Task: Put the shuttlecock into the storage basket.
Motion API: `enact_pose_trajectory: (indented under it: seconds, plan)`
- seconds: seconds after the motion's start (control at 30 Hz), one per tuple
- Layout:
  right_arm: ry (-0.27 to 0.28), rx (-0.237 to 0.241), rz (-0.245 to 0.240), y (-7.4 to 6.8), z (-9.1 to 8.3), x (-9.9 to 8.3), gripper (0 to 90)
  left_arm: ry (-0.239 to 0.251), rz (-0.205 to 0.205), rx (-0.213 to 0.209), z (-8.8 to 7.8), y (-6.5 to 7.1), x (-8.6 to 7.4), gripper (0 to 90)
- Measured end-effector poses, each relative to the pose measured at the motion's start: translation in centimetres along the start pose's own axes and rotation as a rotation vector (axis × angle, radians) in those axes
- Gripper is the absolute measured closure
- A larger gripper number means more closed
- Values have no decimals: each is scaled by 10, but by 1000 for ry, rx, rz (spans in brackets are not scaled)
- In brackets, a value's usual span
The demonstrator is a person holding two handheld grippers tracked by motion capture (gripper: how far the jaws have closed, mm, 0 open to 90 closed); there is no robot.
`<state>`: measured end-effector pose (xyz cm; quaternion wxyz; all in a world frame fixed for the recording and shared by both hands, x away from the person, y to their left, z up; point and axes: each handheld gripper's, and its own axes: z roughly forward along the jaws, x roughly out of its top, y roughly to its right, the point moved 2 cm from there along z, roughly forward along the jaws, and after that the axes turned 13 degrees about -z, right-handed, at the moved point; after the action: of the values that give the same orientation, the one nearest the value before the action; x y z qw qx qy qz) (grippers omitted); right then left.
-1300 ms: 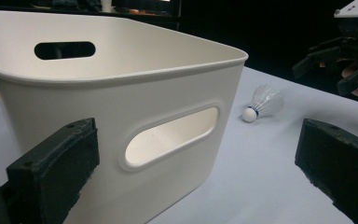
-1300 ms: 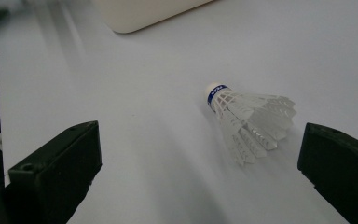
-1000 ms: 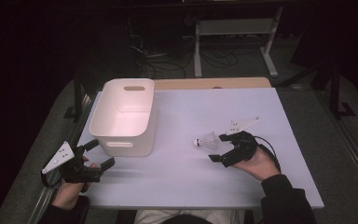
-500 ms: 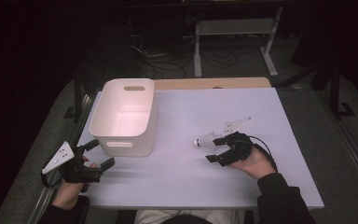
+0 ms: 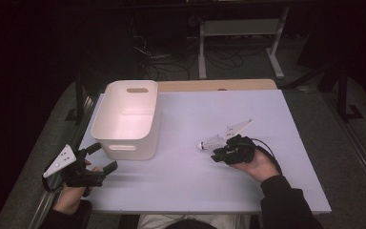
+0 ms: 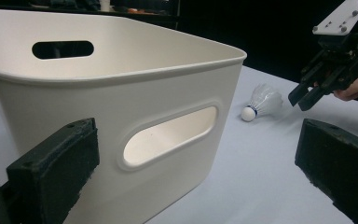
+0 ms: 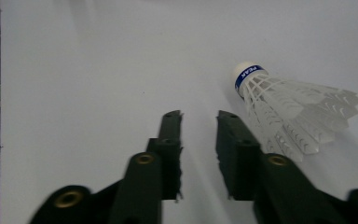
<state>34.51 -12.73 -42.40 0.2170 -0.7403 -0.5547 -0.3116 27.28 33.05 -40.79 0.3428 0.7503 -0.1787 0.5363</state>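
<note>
Seen from above: pale table [image 5: 181, 191], white bin [image 5: 126, 119] at ten o'clock of centre, close to the left edge, handle slot facing the near side. Shuttlecock [image 5: 209, 142] lying on its side just right of centre, at three o'clock from the bin, cork tip pointing toward the bin, well apart from it. Right gripper [image 5: 220, 152] at the shuttlecock's five o'clock, just beside the feathers; jaws have just been closing, now narrowed to a slim gap with nothing between them, shuttlecock outside the right jaw. Left gripper [image 5: 100, 160] at the near-left corner, six o'clock of the bin, jaws spread wide and empty, just short of the bin wall. Broad bare tabletop between bin and shuttlecock, also toward the far-right corner and along the near edge.
</note>
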Motion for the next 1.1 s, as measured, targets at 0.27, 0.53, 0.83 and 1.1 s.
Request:
enact_pose_trajectory:
  seconds: [0.27, 0.53, 0.83, 1.1]
  plan:
    - [-28, 2, 5, 1, 3, -4, 888, 0, 0, -1, 0, 0, 0, 0]
    - [-43, 3, 37, 6, 5, -9, 889, -1, 0, -2, 0, 0, 0, 0]
    - [-67, 4, 53, 13, 12, -13, 889, -1, 1, -3, -1, 0, 0, 0]
    - [-87, -5, 54, 15, 14, -15, 889, -1, 1, -4, -1, 0, 0, 0]
